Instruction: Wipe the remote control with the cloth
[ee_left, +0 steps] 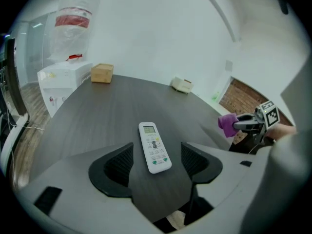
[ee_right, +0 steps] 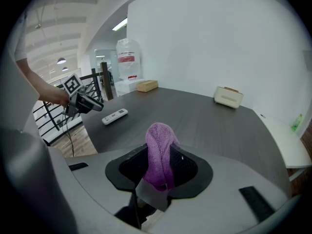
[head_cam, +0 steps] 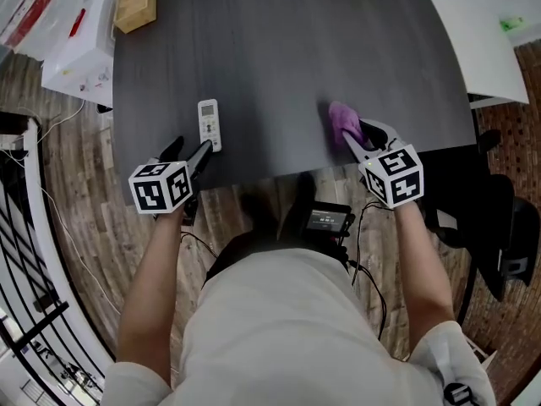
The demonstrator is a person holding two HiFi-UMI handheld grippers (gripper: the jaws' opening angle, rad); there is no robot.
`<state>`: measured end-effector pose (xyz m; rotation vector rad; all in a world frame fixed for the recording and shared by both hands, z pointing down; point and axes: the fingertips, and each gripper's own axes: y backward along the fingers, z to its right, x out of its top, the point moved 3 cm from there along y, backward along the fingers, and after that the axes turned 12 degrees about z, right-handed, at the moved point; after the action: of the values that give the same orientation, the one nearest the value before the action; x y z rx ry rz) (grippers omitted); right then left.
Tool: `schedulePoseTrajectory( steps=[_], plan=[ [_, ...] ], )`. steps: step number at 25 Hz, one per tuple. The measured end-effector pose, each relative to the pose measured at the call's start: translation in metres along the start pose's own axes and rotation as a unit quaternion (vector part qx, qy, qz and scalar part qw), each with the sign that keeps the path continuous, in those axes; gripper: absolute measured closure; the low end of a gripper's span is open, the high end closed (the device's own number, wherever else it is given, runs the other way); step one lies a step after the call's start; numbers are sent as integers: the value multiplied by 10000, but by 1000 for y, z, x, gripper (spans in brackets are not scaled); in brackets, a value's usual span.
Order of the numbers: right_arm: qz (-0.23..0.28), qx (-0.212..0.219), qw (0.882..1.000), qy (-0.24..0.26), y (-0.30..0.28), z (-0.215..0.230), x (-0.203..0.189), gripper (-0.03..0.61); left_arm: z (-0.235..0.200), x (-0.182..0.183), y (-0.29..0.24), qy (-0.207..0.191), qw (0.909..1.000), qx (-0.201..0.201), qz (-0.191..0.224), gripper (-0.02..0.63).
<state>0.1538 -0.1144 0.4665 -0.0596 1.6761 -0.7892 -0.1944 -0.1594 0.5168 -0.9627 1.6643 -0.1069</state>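
1. Surface (head_cam: pixel 279 74): a dark grey top with a fine, straight wood-grain texture and a matt finish. Its near edge is curved. It rests over a plank floor (head_cam: pixel 76 218) of brown wood.

2. White table (head_cam: pixel 478 32): a smooth, pale top that adjoins the surface on the right side.

3. White carton (head_cam: pixel 80 53): a rectangular box with small print, positioned just off the far-left corner of the surface.

4. Wooden block (head_cam: pixel 135 1): a light tan, box-shaped item on the far-left corner of the surface.

5. Cream box (ee_right: pixel 228 96): a small rounded-edge case at the far edge of the surface.

6. Left tool (ee_left: pixel 157 165): grey moulded body with black ribbed pads. The jaws stand wide apart and low over the near-left edge of the surface. Neither pad touches anything.

7. Right tool (ee_right: pixel 159 167): same construction. The jaws are clamped on the cloth at the near-right part of the surface.

8. Cloth (ee_right: pixel 161 143): purple, soft looped terry, bunched into an upright fold that protrudes beyond the pads.

9. Remote control (ee_left: pixel 154 147): a slim white plastic slab with rounded corners, a small display at its far end and rows of buttons below. It lies flat on the surface, face up, between the left tool's open jaws, and well apart from the cloth.
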Motion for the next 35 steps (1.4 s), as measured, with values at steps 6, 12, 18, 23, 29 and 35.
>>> schedulePoseTrajectory(
  steps=[6, 12, 18, 23, 29, 35],
  plan=[
    [233, -216, 9990, -313, 44, -31, -2, 446, 16, 3, 55, 417, 9963, -86, 745, 330],
    [456, -121, 9979, -451, 87, -57, -3, 446, 59, 1, 114, 894, 9827, -261, 1599, 330],
    [548, 270, 9975, -363, 123, -77, -19, 446, 128, -21, 167, 1106, 9679, -682, 2150, 331],
    [729, 453, 9956, -387, 169, -88, -37, 446, 184, -57, 200, 1338, 9609, -914, 2247, 377],
    [1031, 525, 9910, -676, 231, -101, -46, 446, 243, -87, 238, 1385, 9541, -1259, 2338, 502],
    [1147, 540, 9873, -961, 262, -104, -56, 446, 278, -98, 254, 1118, 9547, -1437, 2355, 546]
  ],
)
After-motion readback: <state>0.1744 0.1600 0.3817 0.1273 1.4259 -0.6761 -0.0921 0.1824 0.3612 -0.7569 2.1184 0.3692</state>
